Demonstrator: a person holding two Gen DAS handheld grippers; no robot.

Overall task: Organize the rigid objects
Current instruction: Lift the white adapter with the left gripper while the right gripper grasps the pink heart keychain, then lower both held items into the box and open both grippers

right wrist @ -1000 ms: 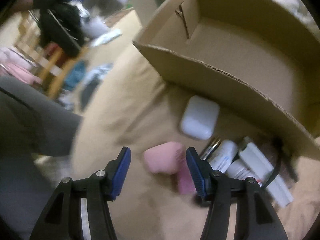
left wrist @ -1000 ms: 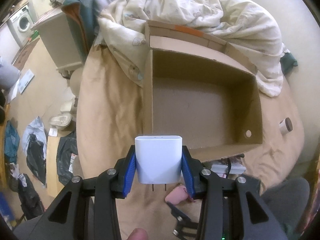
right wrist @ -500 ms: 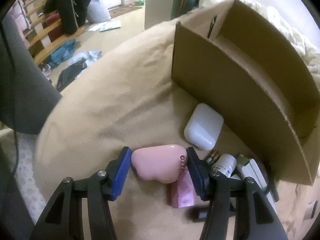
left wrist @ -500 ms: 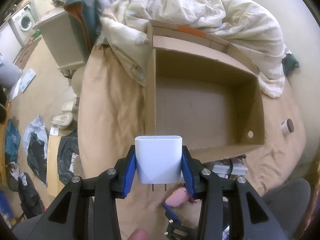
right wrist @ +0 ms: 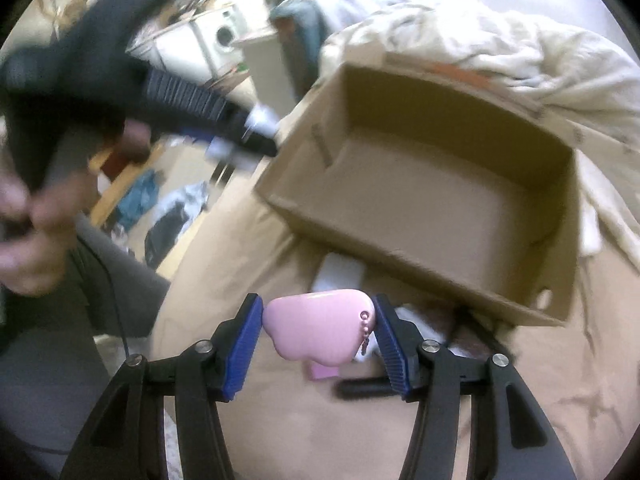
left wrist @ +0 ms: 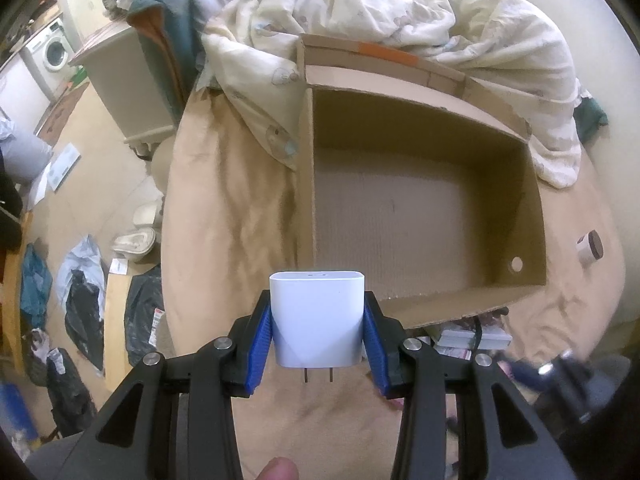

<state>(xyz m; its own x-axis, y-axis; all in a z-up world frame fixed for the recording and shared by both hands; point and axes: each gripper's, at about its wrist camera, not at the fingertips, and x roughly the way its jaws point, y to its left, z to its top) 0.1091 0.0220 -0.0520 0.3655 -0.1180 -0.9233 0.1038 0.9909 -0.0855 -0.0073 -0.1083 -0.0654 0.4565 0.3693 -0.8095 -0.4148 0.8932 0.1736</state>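
Both loads hang short of the cardboard box on the bed, ready for dropping in: the left hand-held gripper clamps a white charger, the right hand-held gripper pinches a pink case.

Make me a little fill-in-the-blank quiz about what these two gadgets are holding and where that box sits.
1. The left hand-held gripper is shut on a white ____ with two metal prongs.
2. The right hand-held gripper clamps a case whose colour is ____.
3. The cardboard box holds ____ inside it.
4. The beaded chain on the case hangs near the gripper's ____ finger.

Missing words: charger; pink; nothing; right
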